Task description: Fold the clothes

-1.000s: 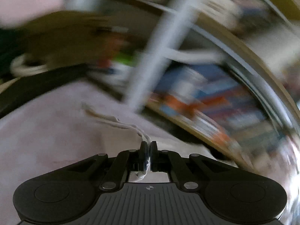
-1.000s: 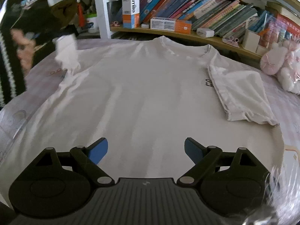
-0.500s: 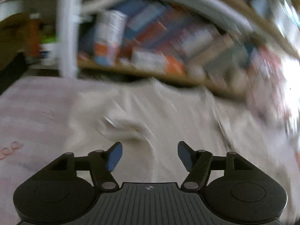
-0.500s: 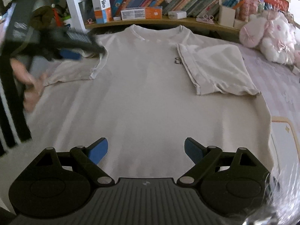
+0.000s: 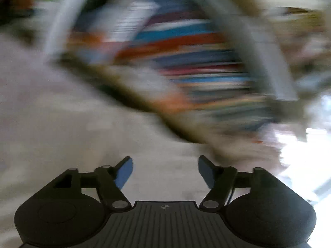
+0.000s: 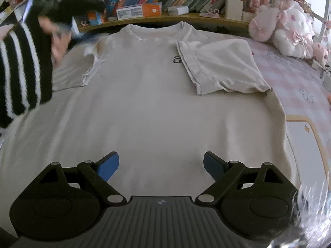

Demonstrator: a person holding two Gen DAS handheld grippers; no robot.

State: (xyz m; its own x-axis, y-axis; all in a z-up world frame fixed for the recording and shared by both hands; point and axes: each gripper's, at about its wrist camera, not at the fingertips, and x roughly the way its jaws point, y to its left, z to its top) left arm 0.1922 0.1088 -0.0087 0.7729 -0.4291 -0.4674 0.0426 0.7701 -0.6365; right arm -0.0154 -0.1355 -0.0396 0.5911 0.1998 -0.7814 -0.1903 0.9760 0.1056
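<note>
both sleeves (image 6: 219, 68) are laid inward on the shirt (image 6: 149, 111); the left tool (image 5: 164, 170) is opening empty, the right tool (image 6: 160, 165) spread.

White T-shirt (image 6: 149, 103) lies flat, sleeves folded inward, before the gaping right claw (image 6: 160, 166).

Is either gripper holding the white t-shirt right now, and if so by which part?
Nothing is held. The left gripper jaws are opening, empty; the right gripper is open above the t-shirt.
</note>
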